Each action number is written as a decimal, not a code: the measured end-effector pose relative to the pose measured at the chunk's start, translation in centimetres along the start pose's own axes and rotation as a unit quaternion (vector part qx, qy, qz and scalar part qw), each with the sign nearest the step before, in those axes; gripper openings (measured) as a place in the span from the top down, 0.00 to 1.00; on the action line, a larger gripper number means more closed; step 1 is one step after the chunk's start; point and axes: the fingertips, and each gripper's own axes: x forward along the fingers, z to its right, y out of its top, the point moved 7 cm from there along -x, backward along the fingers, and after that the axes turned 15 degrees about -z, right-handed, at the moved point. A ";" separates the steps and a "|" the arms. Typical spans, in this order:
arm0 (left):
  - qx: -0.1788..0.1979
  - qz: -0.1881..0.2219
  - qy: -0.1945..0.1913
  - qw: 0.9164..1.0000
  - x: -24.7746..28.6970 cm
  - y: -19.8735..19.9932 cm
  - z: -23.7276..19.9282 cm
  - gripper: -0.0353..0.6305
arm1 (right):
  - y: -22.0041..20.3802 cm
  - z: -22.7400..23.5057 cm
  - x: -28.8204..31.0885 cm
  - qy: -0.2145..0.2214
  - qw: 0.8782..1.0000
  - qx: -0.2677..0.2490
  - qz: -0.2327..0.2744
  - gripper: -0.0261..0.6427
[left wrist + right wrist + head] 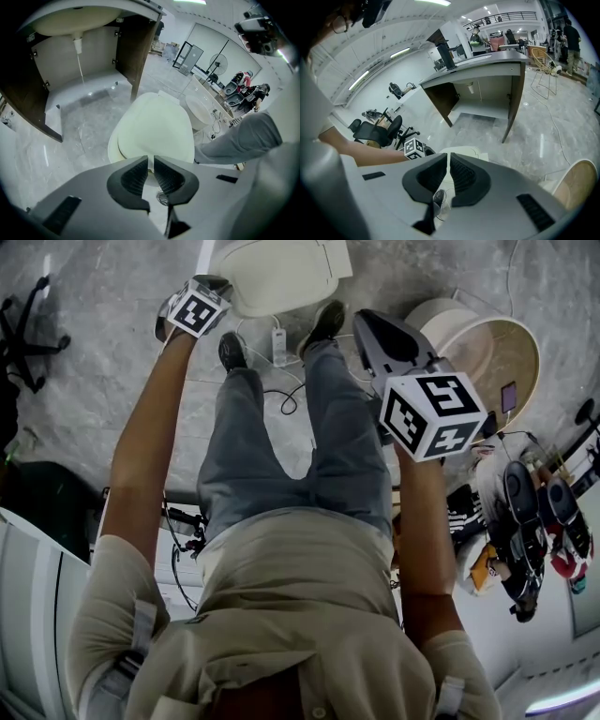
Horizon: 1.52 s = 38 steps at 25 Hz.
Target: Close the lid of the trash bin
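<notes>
Bin (281, 276) stands on the floor just ahead of the person's shoes, near an open cabinet (136, 56); its cream lid (159, 126) lies low over it. Left gripper (151, 159) has its jaws almost together and seems to pinch the lid's near edge. Right gripper (447, 157) hangs apart from the bin, jaws nearly closed on nothing.

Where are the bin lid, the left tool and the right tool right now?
bin lid (154, 124), left gripper view, middle of its cream top surface.
left tool (151, 158), left gripper view, midway between its fingertips.
right tool (449, 155), right gripper view, midway between its fingertips.
</notes>
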 end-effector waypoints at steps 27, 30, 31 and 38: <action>0.012 -0.010 0.029 0.999 2.6 0.3 -1.4 0.89 | -1.2 0.6 1.7 -0.004 1.000 0.011 -0.011 0.92; 0.007 -0.020 0.013 1.000 3.0 0.1 -1.0 0.89 | -1.0 0.4 1.8 -0.002 1.000 0.010 -0.011 0.92; 0.008 -0.019 0.015 1.000 2.9 0.1 -1.1 0.89 | -1.0 0.3 1.8 -0.001 1.000 0.009 -0.011 0.92; 0.013 -0.032 0.004 0.999 2.5 -0.2 -0.7 0.89 | -0.1 -0.3 1.3 0.000 1.000 0.001 -0.005 0.92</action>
